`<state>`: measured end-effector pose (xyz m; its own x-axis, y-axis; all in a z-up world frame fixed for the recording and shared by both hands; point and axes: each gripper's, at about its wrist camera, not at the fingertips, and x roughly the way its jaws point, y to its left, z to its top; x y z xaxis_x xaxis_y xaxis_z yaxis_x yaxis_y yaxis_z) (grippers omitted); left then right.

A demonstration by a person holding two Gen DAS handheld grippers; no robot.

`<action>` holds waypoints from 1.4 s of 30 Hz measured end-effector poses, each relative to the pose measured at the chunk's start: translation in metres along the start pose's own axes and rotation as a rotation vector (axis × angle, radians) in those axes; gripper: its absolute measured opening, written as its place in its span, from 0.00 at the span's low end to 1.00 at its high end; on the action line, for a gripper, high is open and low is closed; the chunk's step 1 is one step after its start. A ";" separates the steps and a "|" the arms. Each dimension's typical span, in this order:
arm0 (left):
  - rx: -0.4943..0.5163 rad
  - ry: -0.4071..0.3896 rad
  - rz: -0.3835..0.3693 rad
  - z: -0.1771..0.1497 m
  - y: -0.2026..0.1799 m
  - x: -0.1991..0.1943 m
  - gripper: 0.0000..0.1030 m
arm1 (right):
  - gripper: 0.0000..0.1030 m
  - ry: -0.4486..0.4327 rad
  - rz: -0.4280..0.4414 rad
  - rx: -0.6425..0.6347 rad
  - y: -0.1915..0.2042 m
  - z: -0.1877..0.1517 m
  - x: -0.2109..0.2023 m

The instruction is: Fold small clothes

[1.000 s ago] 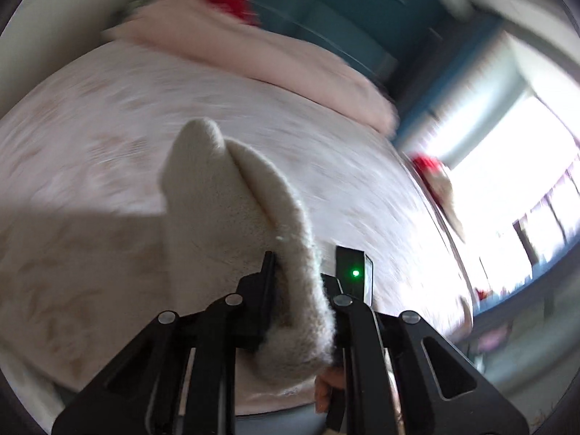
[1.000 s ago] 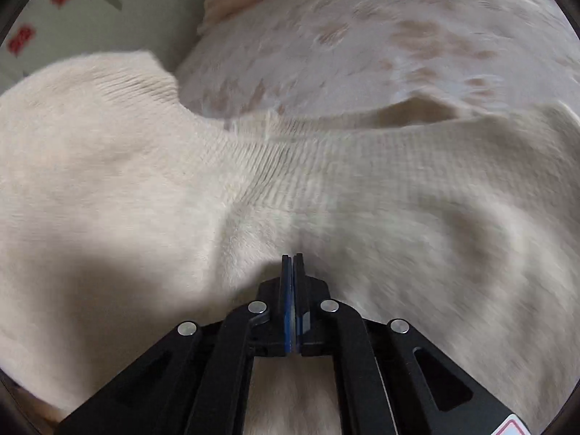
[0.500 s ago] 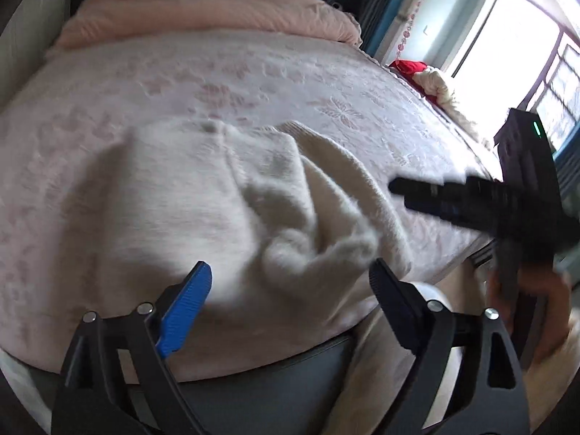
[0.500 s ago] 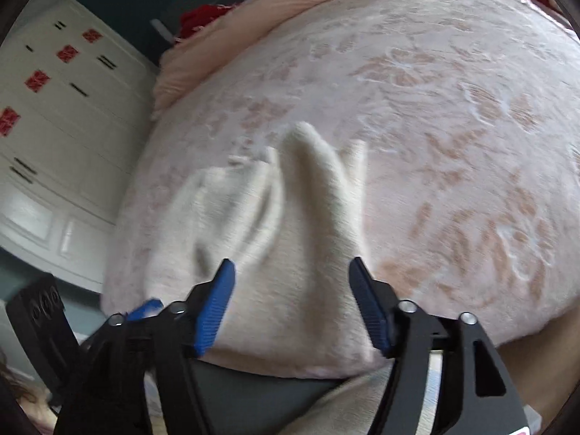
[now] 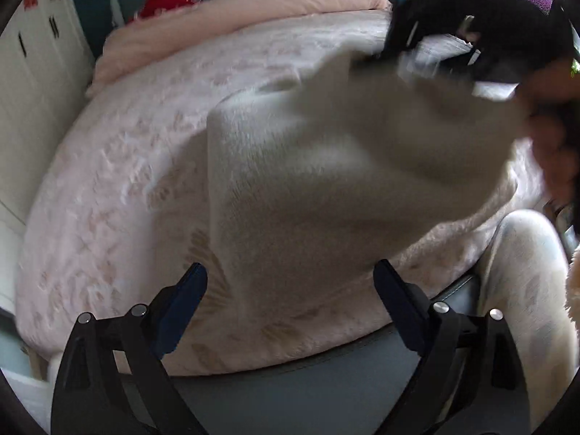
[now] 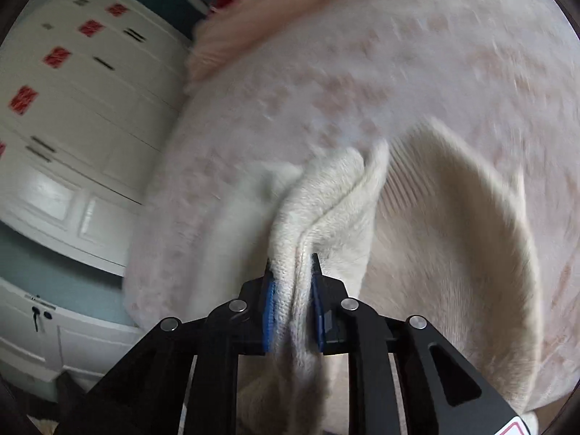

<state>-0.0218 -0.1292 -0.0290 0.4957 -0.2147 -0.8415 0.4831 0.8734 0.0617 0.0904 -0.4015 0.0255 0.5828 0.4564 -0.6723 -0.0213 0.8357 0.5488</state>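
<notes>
Cream knit wool makes up the sweater (image 5: 326,188), a soft, fuzzy garment with fine ribbing along one edge; it lies on the bed (image 5: 119,181), near the front edge, over a pale pink bedspread with a raised flower pattern. Part of it is lifted off the bedspread and hangs in a loose curve, blurred in the left wrist view; the lower part spreads flat toward the bed's near edge. In the right wrist view a doubled edge of the sweater (image 6: 326,210) stands up as a thick ridge with a seam along its fold; the rest drapes away to the right in a wide arch. The right gripper (image 6: 291,290) has just been closing, and its jaws press on that doubled edge from both sides; the blue pads show on either side of the knit. The left gripper (image 5: 290,286) stands with its jaws spread wide and holds nothing; the sweater's lower part lies beyond and between them, not pinched. A pink quilt (image 5: 253,11) is bunched at the far end of the bed; a white wardrobe (image 6: 72,108) with red squares on its doors stands to the left.
</notes>
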 end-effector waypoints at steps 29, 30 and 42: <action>-0.127 0.099 -0.021 0.020 0.019 0.028 0.89 | 0.14 -0.085 -0.288 0.010 -0.048 -0.117 -0.072; -0.126 0.100 -0.026 0.020 0.020 0.029 0.89 | 0.14 -0.050 -0.301 0.007 -0.053 -0.119 -0.069; 0.001 -0.017 -0.242 0.052 -0.015 -0.058 0.90 | 0.25 -0.126 -0.290 -0.026 -0.034 -0.091 -0.116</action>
<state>-0.0205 -0.1520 0.0470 0.3778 -0.4253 -0.8224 0.5899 0.7952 -0.1402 -0.0503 -0.4550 0.0391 0.6638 0.1577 -0.7311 0.1405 0.9338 0.3290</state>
